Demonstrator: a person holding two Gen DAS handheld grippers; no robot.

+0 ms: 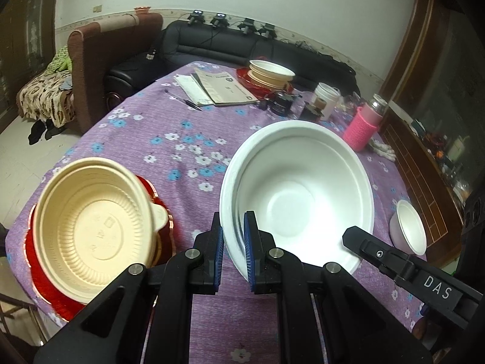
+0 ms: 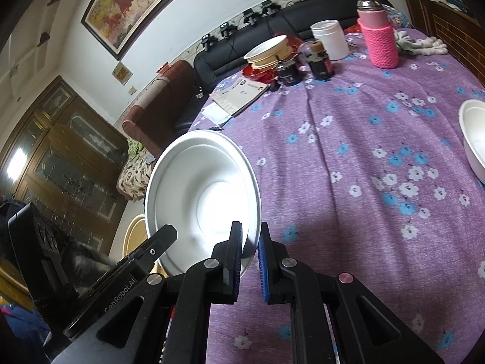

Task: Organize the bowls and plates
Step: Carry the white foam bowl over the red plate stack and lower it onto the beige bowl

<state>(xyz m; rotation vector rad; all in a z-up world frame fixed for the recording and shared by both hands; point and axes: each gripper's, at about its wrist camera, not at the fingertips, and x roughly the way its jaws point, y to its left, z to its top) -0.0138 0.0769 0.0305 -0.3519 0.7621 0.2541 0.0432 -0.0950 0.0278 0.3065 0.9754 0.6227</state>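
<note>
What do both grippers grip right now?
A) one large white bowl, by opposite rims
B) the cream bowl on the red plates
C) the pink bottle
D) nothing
A: the left gripper and the right gripper each pinch the rim of the large white bowl.

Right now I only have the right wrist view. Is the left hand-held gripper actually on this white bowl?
Observer: Yes. The left hand-held gripper is shut on the white bowl at its near rim, one pad inside and one outside.
Operator: What's left of the bowl? I only see a cream sliver.
Observer: A cream bowl, upright on red plates at the edge of the table.
Operator: One white bowl or two?
Observer: The left view shows a second rim line inside, so possibly two nested. I can't be sure.
</note>
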